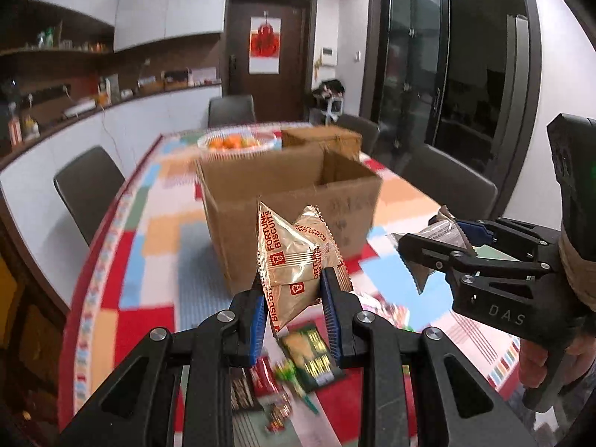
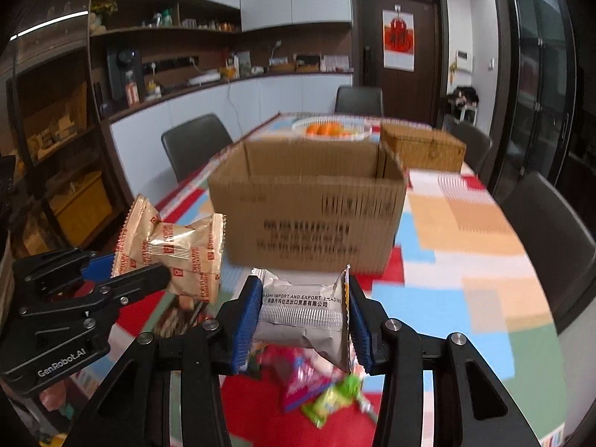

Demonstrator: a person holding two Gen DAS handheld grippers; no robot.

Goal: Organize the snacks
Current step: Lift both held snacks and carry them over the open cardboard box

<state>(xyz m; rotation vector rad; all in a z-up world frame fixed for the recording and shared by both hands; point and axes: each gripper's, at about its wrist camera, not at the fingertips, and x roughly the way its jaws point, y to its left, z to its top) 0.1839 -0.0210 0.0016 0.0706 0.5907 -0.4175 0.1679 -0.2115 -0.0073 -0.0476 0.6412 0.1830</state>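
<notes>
My left gripper [image 1: 292, 283] is shut on two gold Fortune Biscuits packets [image 1: 294, 257] and holds them above the table, in front of the open cardboard box [image 1: 290, 201]. The packets also show in the right wrist view [image 2: 175, 249], with the left gripper [image 2: 149, 272] at the left. My right gripper [image 2: 301, 305] is shut on a silver snack packet [image 2: 301, 316], also short of the box [image 2: 309, 216]. In the left wrist view the right gripper [image 1: 439, 249] holds the silver packet [image 1: 439, 232] to the right of the box.
Loose snack packets lie on the colourful tablecloth below the grippers [image 1: 313, 354] [image 2: 324, 391]. A white bowl of oranges [image 2: 331, 128] and a wicker basket [image 2: 424, 147] stand behind the box. Dark chairs [image 2: 197, 141] surround the table.
</notes>
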